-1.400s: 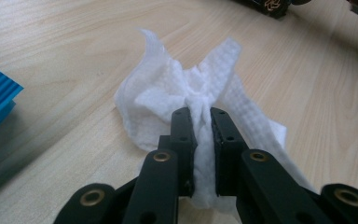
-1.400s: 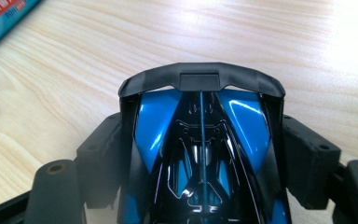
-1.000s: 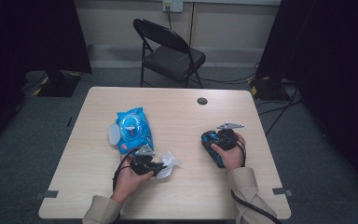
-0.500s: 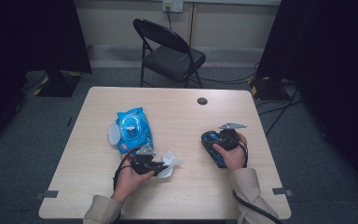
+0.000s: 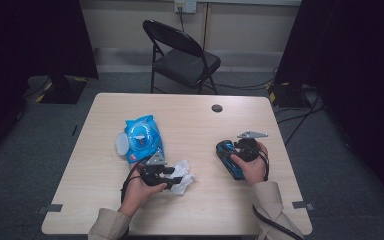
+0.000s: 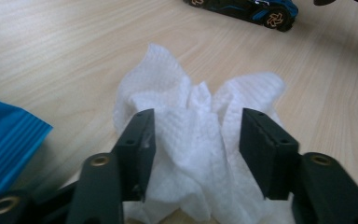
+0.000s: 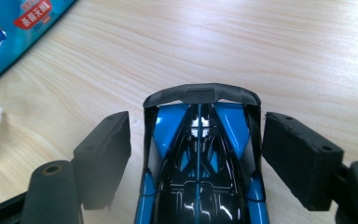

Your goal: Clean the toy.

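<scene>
Now left tool (image 6: 193, 154) just opening, jaws apart around crumpled white tissue (image 6: 200, 135) on worktop (image 5: 200, 125); right tool (image 7: 196, 158) spread wide astride blue toy car (image 7: 200, 154), pads clear; beyond, blue wipes pack (image 5: 142, 137).

Bare table (image 5: 205, 127) – wipes pack (image 5: 141, 137) left

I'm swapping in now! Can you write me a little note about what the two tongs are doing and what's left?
Left tongs: open, they have just been opening, with the crumpled white wipe loose between them on the table.
Right tongs: open, straddling the blue toy car at its tail, not pressing it.
The blue wipes pack lies beyond the left hand.
Done: one wipe is out.
Left, probably: grip the car and wipe it.
</scene>
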`<state>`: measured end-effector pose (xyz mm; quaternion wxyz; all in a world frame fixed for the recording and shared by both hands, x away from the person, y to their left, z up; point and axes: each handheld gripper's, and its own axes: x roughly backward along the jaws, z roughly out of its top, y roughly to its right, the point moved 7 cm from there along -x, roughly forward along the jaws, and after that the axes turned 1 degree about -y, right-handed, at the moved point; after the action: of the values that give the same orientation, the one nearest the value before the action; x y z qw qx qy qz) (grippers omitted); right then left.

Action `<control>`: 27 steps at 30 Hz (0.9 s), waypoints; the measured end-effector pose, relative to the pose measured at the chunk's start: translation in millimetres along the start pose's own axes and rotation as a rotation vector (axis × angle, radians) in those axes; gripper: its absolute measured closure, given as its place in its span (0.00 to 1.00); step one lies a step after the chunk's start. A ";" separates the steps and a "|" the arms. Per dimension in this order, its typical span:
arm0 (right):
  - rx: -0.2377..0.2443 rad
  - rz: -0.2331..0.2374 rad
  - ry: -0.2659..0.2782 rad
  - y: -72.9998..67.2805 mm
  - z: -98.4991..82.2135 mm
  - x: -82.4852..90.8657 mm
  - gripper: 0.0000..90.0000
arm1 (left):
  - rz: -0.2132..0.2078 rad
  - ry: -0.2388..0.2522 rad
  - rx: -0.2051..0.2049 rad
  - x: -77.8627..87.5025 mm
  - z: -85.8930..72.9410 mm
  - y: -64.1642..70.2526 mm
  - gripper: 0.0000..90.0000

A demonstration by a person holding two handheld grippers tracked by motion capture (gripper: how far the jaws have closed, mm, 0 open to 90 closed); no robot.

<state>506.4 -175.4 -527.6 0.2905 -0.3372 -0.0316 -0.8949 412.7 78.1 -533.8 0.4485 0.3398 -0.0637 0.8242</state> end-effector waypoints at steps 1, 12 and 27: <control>-0.001 0.004 0.001 -0.8 0.1 1.6 0.26 | 0.004 0.002 -0.001 0.4 1.0 -0.3 0.48; 0.011 0.026 0.014 -5.5 -1.1 20.3 0.24 | 0.011 0.011 0.002 12.2 8.5 0.7 0.29; 0.025 0.068 0.027 -14.1 -9.2 41.8 0.19 | 0.015 0.021 -0.004 30.8 12.2 0.5 0.22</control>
<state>468.2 -186.8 -506.7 0.3256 -0.3223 -0.0274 -0.8885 407.1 94.2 -505.4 0.4436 0.3296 -0.0634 0.8310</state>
